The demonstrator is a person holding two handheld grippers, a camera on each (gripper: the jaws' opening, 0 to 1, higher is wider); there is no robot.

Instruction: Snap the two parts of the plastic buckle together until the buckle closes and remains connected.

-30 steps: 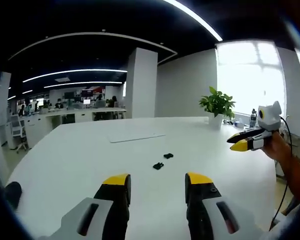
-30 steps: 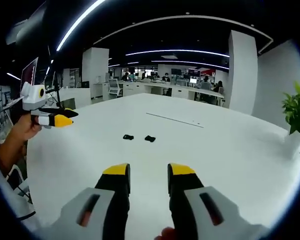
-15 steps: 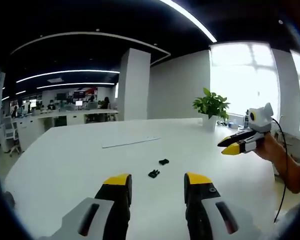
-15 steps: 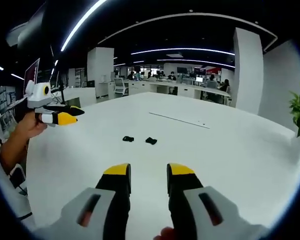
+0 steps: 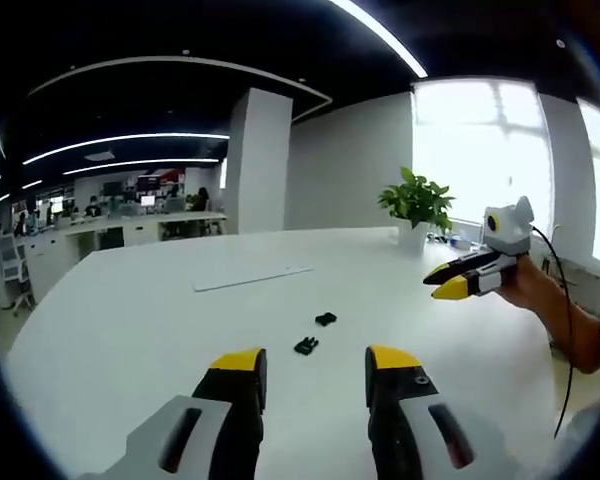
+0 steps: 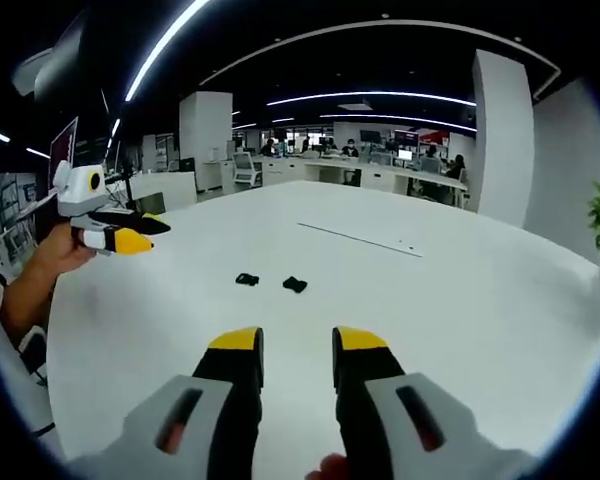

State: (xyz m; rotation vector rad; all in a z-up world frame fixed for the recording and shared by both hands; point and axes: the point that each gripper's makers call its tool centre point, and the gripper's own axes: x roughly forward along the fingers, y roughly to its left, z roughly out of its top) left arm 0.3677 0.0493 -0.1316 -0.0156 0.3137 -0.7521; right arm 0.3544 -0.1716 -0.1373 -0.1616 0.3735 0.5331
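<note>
Two small black buckle parts lie apart on the white table [image 5: 130, 330]. In the left gripper view the nearer part [image 5: 306, 346] sits just beyond my left gripper [image 5: 315, 362], and the other part [image 5: 326, 319] lies a little farther off. The left gripper is open and holds nothing. In the right gripper view the left-hand part [image 6: 247, 279] and the right-hand part [image 6: 295, 284] lie ahead of my right gripper [image 6: 296, 342], which is open and holds nothing. A hand holds the right gripper [image 5: 432, 287] above the table at the right. The left gripper [image 6: 152, 235] hovers at the left.
A thin white strip [image 5: 252, 278] lies flat on the table beyond the buckle parts, and appears again as the strip [image 6: 360, 240]. A potted plant [image 5: 416, 200] stands at the table's far edge by the window. Office desks and a white pillar [image 5: 255, 160] stand behind.
Both views have shifted slightly with the hands. The right gripper has drifted a little toward the middle of the left gripper view. The buckle parts lie where they were.
</note>
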